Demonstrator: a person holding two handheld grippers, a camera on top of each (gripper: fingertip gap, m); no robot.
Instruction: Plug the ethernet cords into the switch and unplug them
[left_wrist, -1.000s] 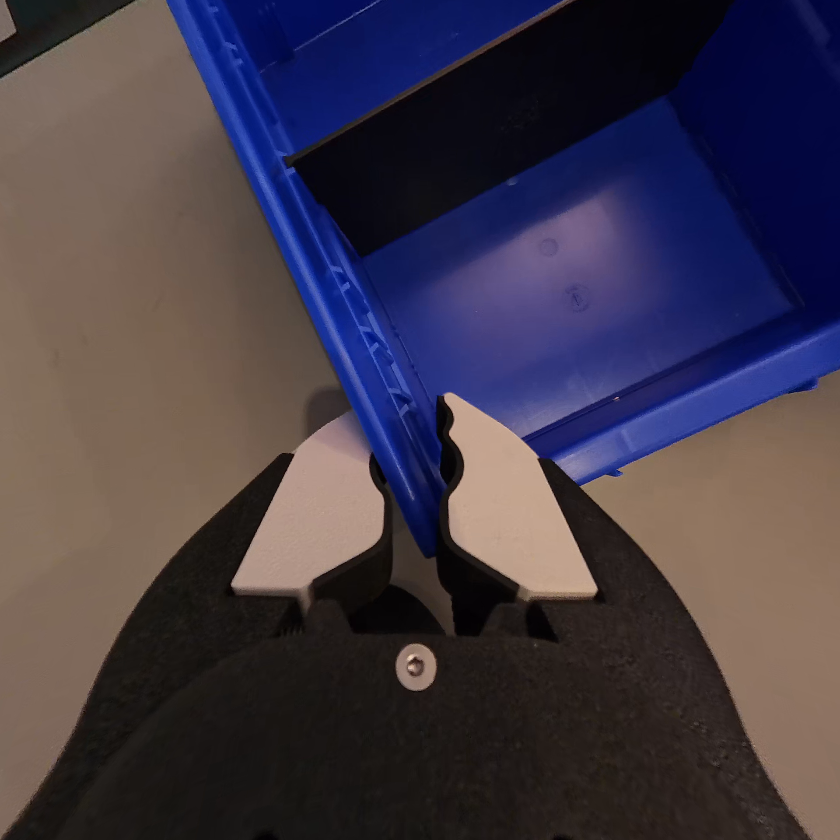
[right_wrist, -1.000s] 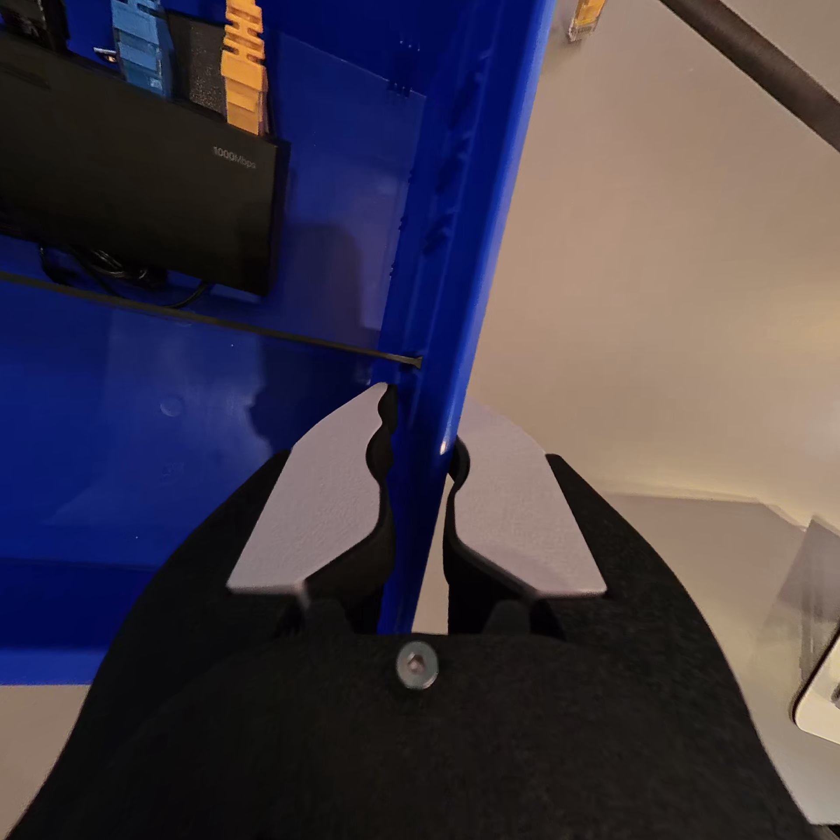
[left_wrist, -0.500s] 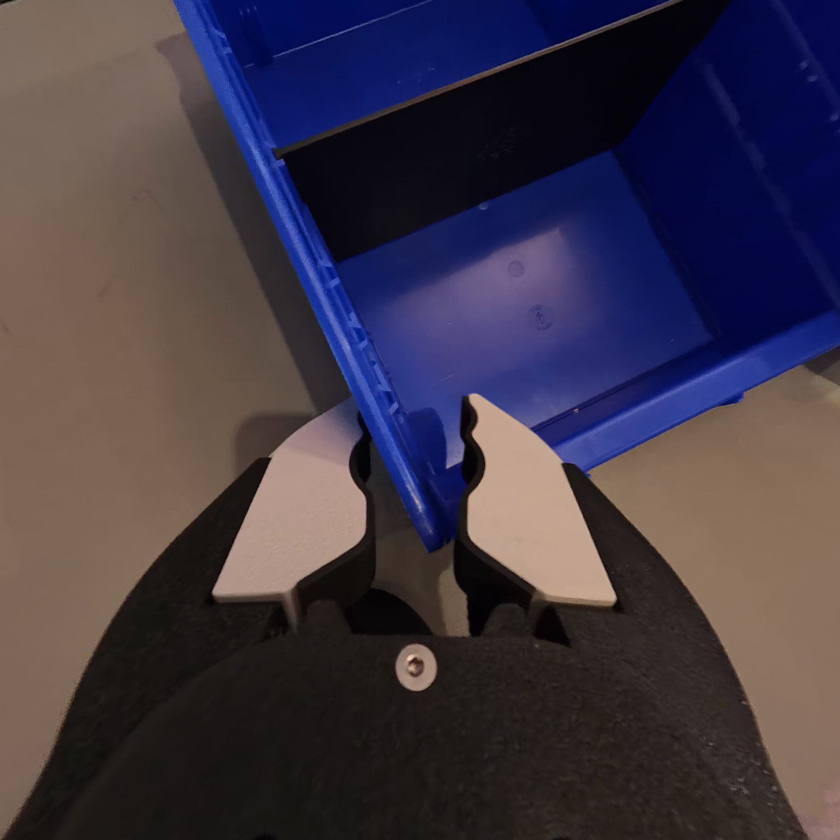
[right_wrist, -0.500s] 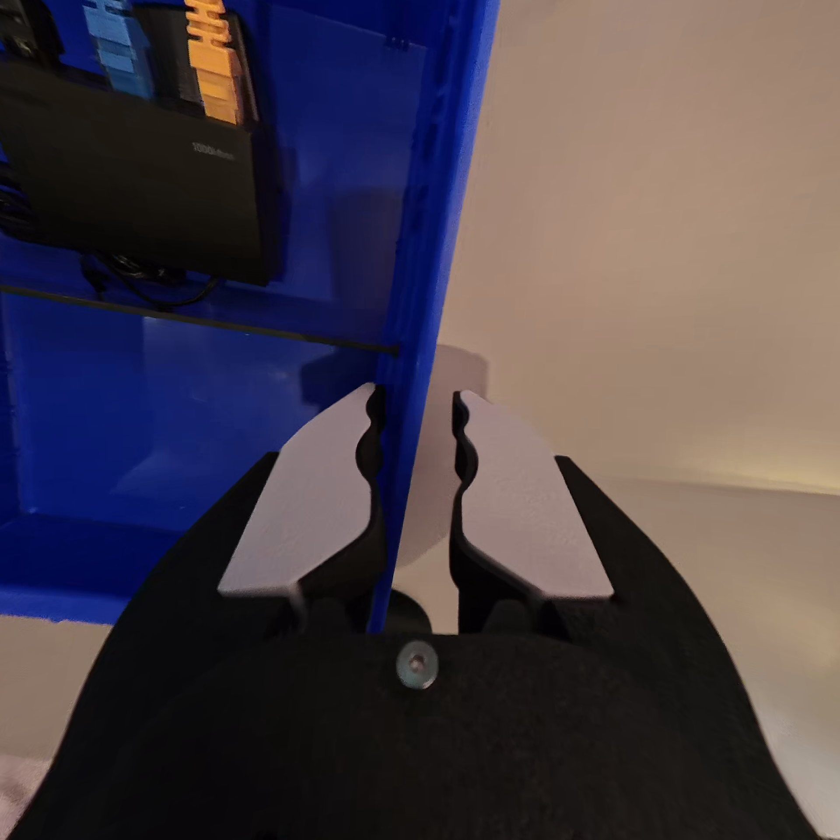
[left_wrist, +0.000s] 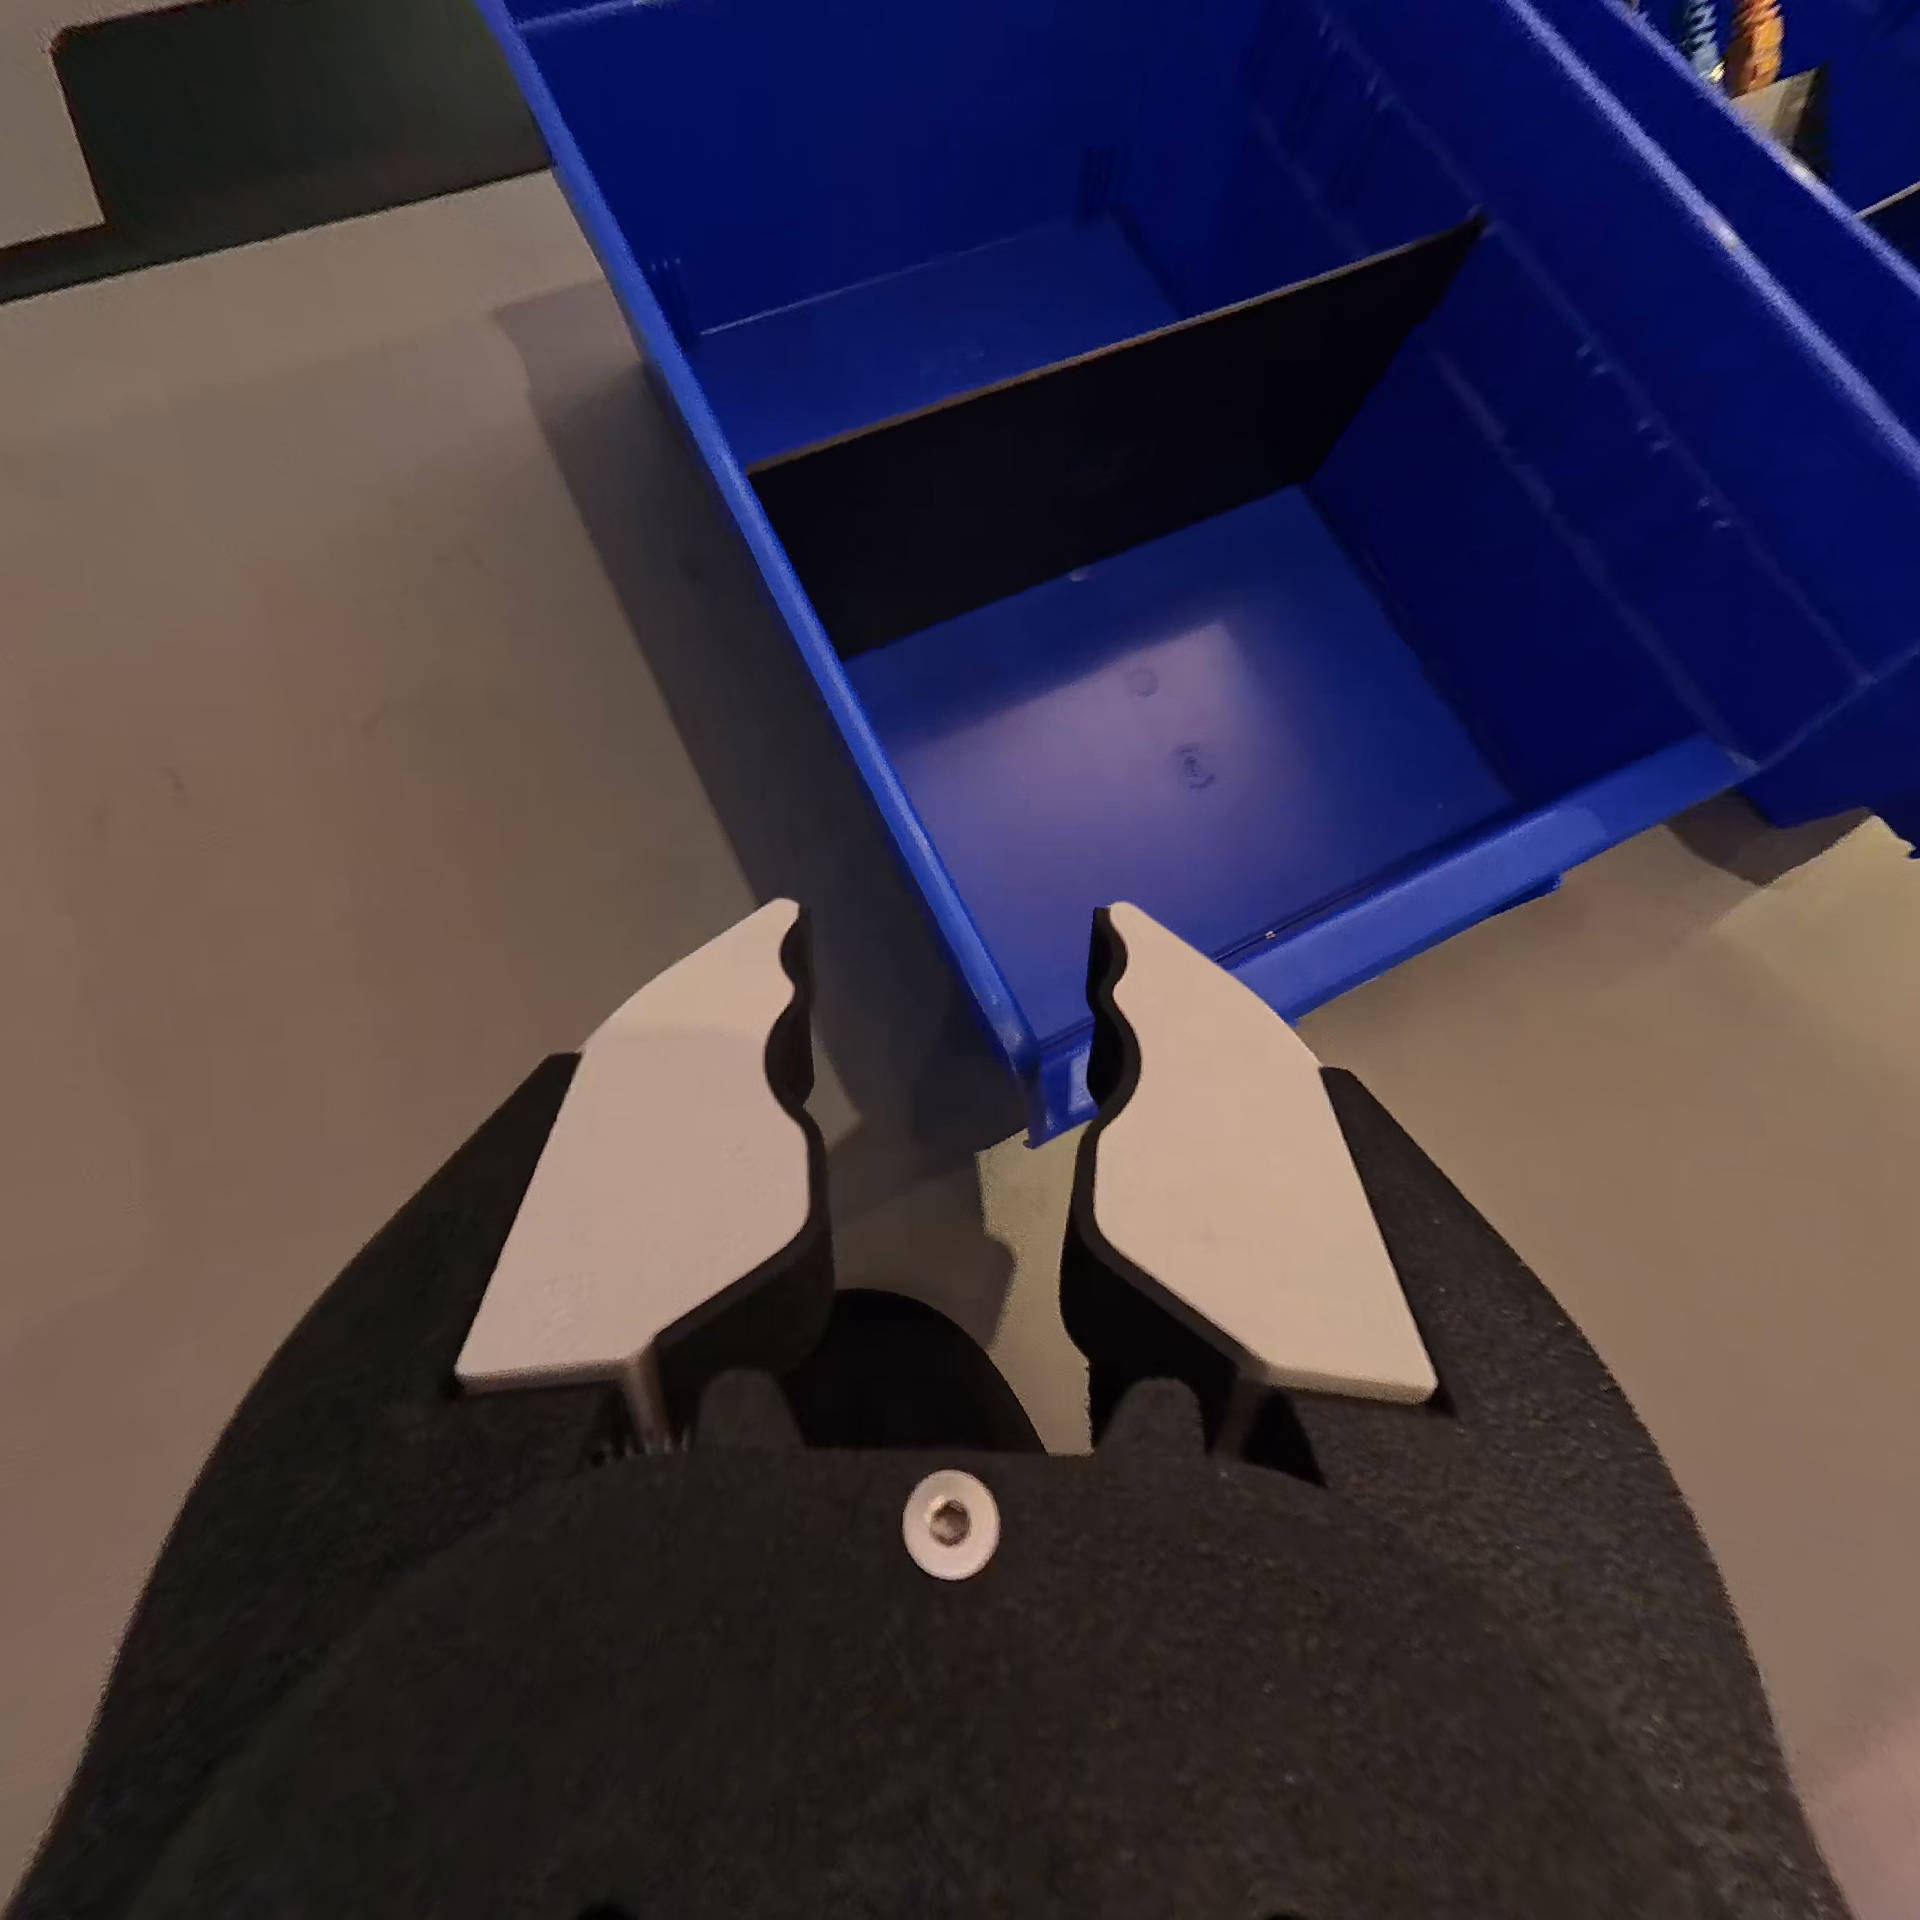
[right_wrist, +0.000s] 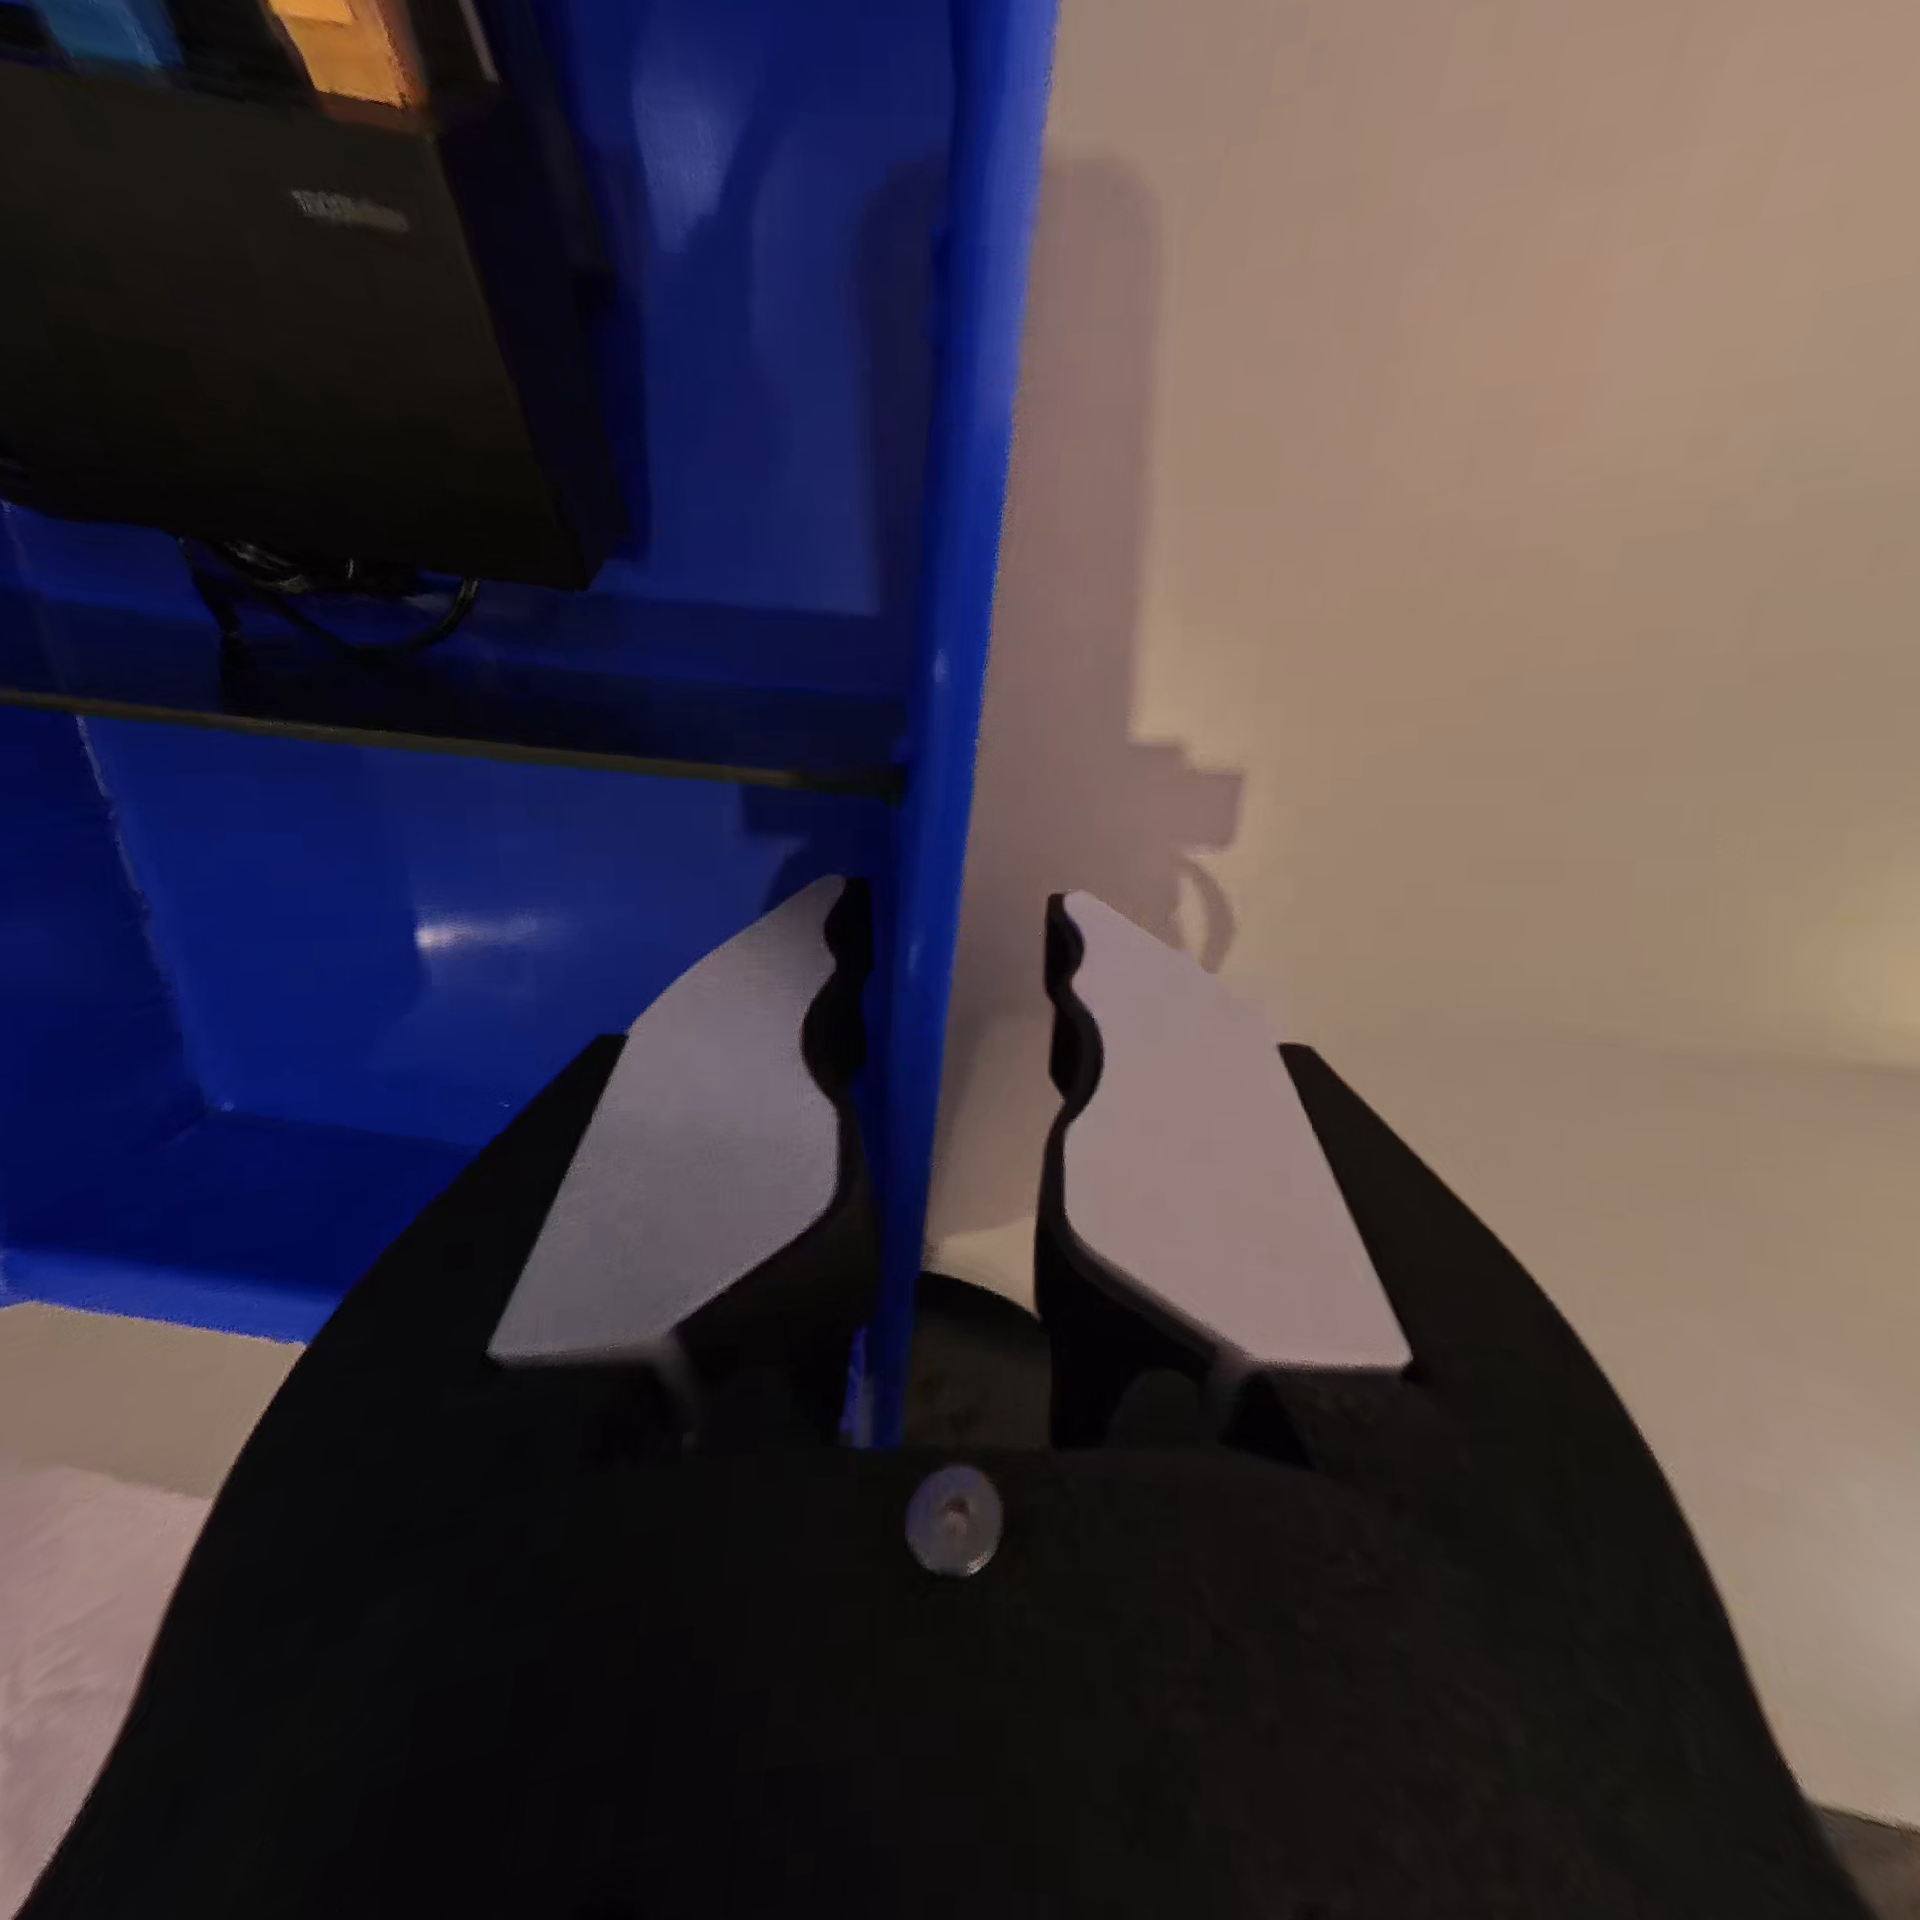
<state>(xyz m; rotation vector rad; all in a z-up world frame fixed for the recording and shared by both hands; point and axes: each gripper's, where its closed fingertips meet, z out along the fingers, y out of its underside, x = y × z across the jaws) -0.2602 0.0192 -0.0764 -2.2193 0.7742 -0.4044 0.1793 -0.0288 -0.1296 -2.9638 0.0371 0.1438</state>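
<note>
In the left wrist view my left gripper (left_wrist: 948, 920) is open. The near corner of an empty blue bin (left_wrist: 883, 707) stands between its fingers with a gap on both sides. In the right wrist view my right gripper (right_wrist: 951, 899) is open and straddles the side wall of a blue bin (right_wrist: 966, 520). Its left pad lies close against the wall and its right pad stands clear of it. Inside that bin sits the black switch (right_wrist: 260, 312), with an orange plug (right_wrist: 353, 62) and a blue plug (right_wrist: 104, 31) at its top edge, both blurred.
A black divider (left_wrist: 1091, 468) splits the empty bin. A second blue bin (left_wrist: 1766, 260) stands to its right with cable ends (left_wrist: 1756, 42) showing. A thin black tie (right_wrist: 468, 743) crosses the switch's bin. The beige table (right_wrist: 1455, 520) spreads around both bins. My hands' fingertips stand some 45 cm from each other. It is some 10 cm from my right tips to the black switch (right_wrist: 260, 312). To the orange plug (right_wrist: 353, 62): right tips about 11 cm, left tips about 35 cm.
Both grippers were shut on the bin walls and have opened and let go. The left gripper has drawn back from the bin's corner; the right one still straddles its wall.
</note>
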